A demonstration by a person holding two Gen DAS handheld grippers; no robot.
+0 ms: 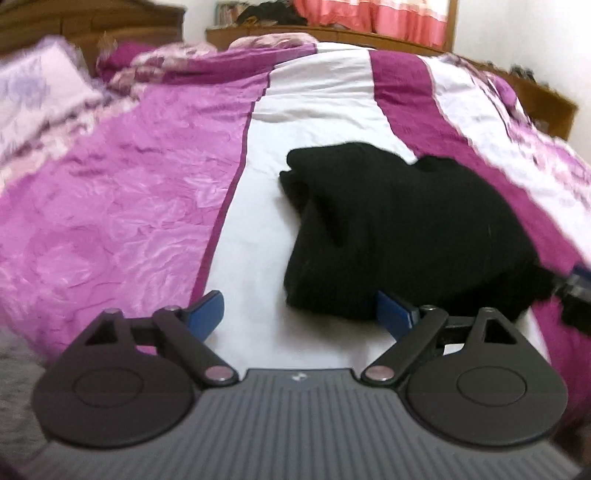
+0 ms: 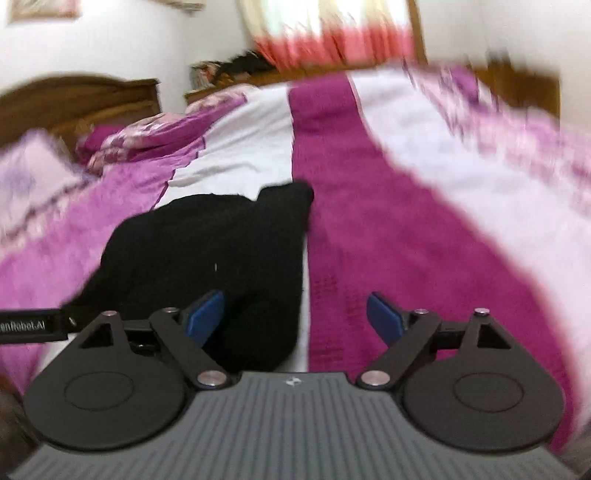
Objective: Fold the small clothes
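Note:
A black garment (image 1: 399, 236) lies bunched and partly folded on the bed's white stripe (image 1: 255, 236). My left gripper (image 1: 299, 314) is open and empty, just short of the garment's near left edge; its right blue pad touches the cloth's edge. In the right wrist view the same garment (image 2: 207, 251) lies left of centre. My right gripper (image 2: 295, 317) is open and empty above the garment's near right end, its left pad over the cloth. The right gripper also shows at the right edge of the left wrist view (image 1: 576, 291); the left gripper's body shows at the left edge of the right wrist view (image 2: 29, 325).
The bedspread has pink (image 1: 122, 206), white and magenta (image 2: 354, 221) stripes. Pillows (image 1: 40, 92) and a wooden headboard (image 2: 74, 99) are at the far left. A wooden shelf and pink curtains (image 1: 373, 14) stand behind the bed.

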